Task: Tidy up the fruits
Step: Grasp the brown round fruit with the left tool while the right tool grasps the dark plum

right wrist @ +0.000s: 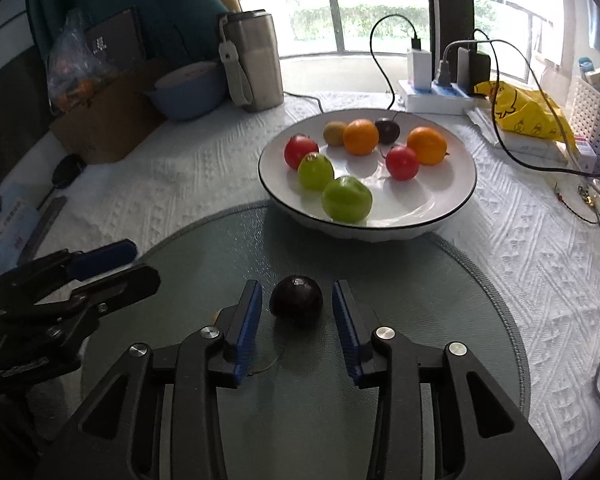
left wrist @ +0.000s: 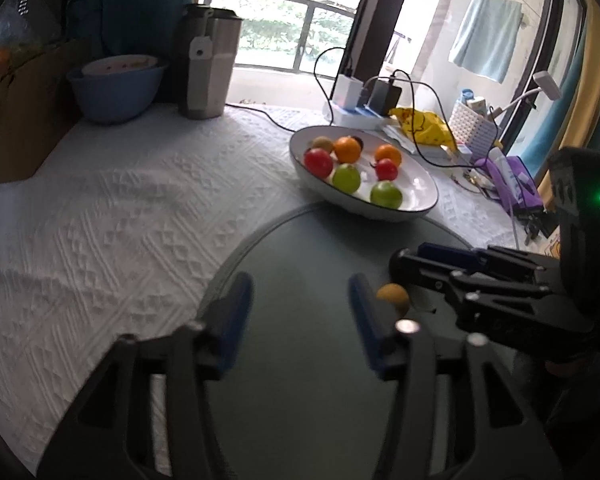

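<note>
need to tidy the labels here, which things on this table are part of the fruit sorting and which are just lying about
Part of the job:
- white bowl of fruit
- dark plum between the open right gripper fingers
- small yellow-brown fruit
- round glass mat
- left gripper

Just lying about:
- steel flask
- blue basin
- power strip
- yellow bag

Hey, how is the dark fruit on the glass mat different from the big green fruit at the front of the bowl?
The dark fruit is deep purple, almost black; the green fruit is bright lime. The dark fruit sits alone on the glass mat, flanked by the right gripper with open jaws; the green fruit lies inside the white bowl among other fruit. Both are round and smooth.
</note>
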